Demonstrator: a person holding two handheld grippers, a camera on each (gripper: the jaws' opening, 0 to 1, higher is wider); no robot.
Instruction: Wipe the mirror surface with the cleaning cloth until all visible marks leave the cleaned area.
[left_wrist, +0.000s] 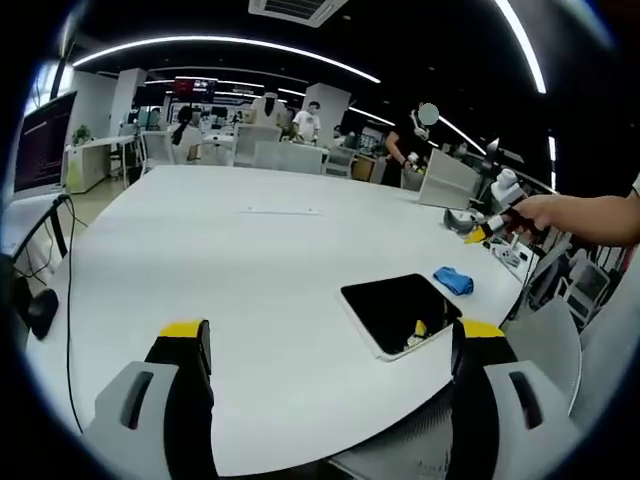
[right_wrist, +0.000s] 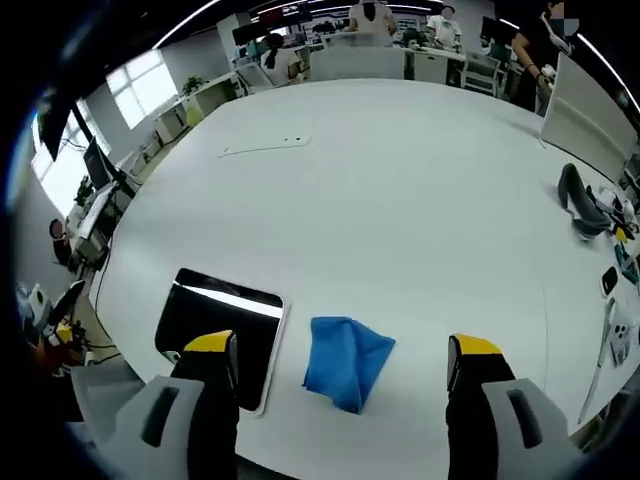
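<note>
Right gripper view: yellow-tipped right gripper (right_wrist: 345, 350) spread wide, empty, above crumpled blue cleaning cloth (right_wrist: 344, 362) beside dark rectangular white-framed mirror (right_wrist: 222, 318) (near the edge of the broad white table (right_wrist: 400, 180))
Left gripper view: yellow-tipped left gripper (left_wrist: 330, 335) gaping, nothing held

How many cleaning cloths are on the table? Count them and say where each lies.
1. The blue cleaning cloth lies crumpled on the white table, just beside the mirror, near the table's edge; none other shows.
</note>
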